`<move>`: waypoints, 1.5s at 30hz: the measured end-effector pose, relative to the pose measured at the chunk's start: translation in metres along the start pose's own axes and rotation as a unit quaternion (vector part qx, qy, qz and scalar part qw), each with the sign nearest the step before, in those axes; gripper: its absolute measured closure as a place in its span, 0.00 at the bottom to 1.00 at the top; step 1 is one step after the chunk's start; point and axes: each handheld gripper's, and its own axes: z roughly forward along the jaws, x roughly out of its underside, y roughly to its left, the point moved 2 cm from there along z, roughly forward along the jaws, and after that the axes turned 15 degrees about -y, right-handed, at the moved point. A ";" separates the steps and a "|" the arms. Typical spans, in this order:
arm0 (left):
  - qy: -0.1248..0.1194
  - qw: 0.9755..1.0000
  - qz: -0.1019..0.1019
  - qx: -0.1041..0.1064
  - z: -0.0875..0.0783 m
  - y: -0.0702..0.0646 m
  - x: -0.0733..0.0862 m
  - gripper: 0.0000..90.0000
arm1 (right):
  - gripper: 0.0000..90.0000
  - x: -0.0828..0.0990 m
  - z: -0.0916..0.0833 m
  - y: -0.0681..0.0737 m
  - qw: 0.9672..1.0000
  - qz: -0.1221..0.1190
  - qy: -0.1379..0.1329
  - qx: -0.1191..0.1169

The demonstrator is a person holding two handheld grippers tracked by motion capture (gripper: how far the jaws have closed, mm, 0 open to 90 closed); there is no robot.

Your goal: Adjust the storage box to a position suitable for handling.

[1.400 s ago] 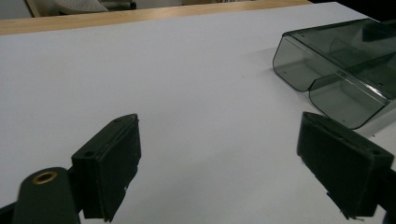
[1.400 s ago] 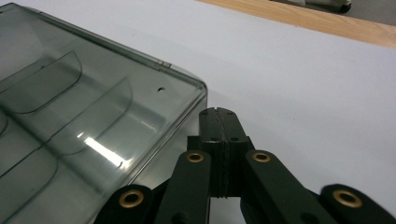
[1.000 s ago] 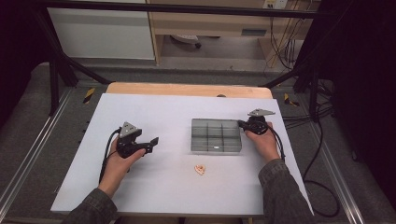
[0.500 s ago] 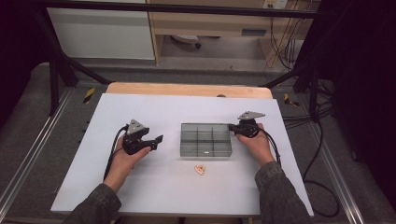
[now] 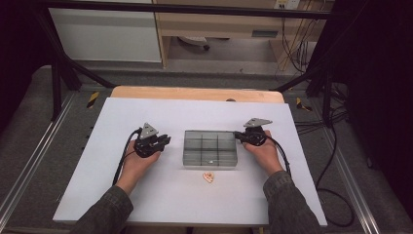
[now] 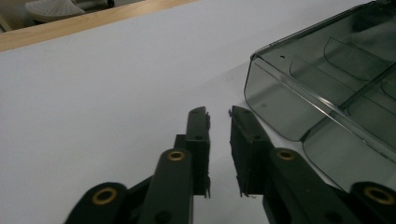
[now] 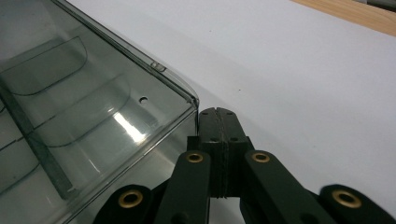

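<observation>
Two grippers sit low over the white table top (image 5: 146, 204), one at each side of a smoky clear plastic box (image 5: 210, 148) split into small compartments. That box lies flat near the middle of the table, its long side facing the person, and every compartment I can see into looks bare. The right gripper (image 5: 237, 136) is at the box's right end, up by the far corner; in the right gripper view its jaws are pressed tight together with nothing between them, and the tips (image 7: 217, 113) sit right against the rounded corner of the box wall (image 7: 93, 116), though I cannot tell if they truly touch it. The left gripper (image 5: 167, 141) lies just beside the box's left end, with a strip of bare table between them. Its jaws have just been closing, and in the left gripper view they stand nearly together with a narrow slit left, holding nothing; the tips (image 6: 218, 112) point along the table past the box's near corner (image 6: 299, 93). One small pale, pinkish thing (image 5: 208, 176) rests on the table just in front of the box, apart from both hands. Beyond the white top, a wooden edge (image 5: 195, 92) runs along the far side
</observation>
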 end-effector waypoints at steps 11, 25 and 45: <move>0.019 1.000 -0.004 0.015 0.023 0.002 0.003 1.00 | 1.00 -0.001 0.006 0.016 1.000 -0.003 -0.001 -0.012; 0.024 0.999 -0.005 0.024 0.041 0.009 0.006 1.00 | 1.00 -0.001 0.008 0.029 1.000 -0.010 0.000 -0.022; 0.036 0.999 -0.005 0.039 0.032 0.003 0.008 1.00 | 1.00 0.001 0.004 0.040 1.000 -0.010 0.001 -0.023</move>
